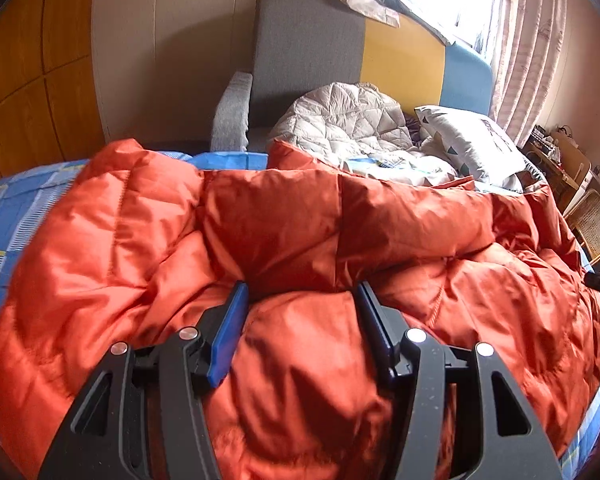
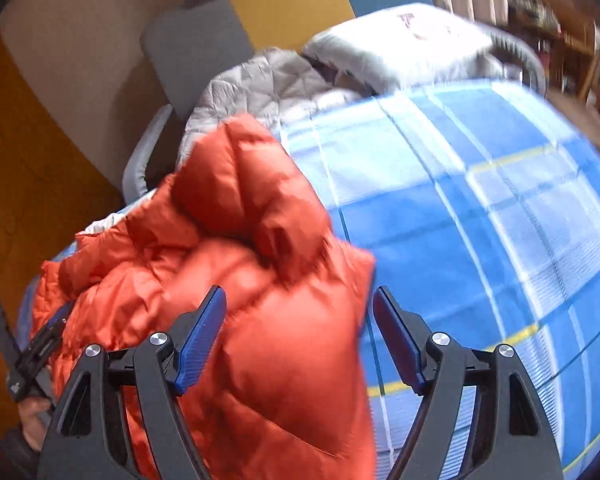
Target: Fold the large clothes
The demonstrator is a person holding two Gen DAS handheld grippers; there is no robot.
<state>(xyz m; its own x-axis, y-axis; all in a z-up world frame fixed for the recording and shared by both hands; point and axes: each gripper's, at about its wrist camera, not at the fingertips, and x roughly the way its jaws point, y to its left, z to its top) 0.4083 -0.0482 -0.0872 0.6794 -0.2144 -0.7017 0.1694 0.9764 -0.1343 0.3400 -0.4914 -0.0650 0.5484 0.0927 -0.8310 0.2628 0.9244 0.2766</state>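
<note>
An orange puffer jacket (image 1: 300,220) lies bunched across the blue plaid bed sheet (image 1: 12,208). My left gripper (image 1: 302,292) is shut on a thick fold of it, and padded fabric fills the gap between the blue pads. In the right wrist view the jacket (image 2: 260,272) lies heaped to the left on the sheet (image 2: 480,220), slightly blurred. My right gripper (image 2: 300,292) is open over the jacket's near edge. Its left pad (image 2: 200,344) lies against the fabric, while its right pad (image 2: 396,340) stands apart over the sheet. The left gripper (image 2: 40,344) and a hand (image 2: 32,412) show at the far left.
A grey quilted jacket (image 1: 340,120) and a patterned pillow (image 1: 468,140) lie at the head of the bed, below a grey, yellow and blue headboard (image 1: 308,48). A wooden wardrobe (image 1: 28,60) stands left. A curtain (image 1: 528,48) and a wicker chair (image 1: 596,224) stand to the right.
</note>
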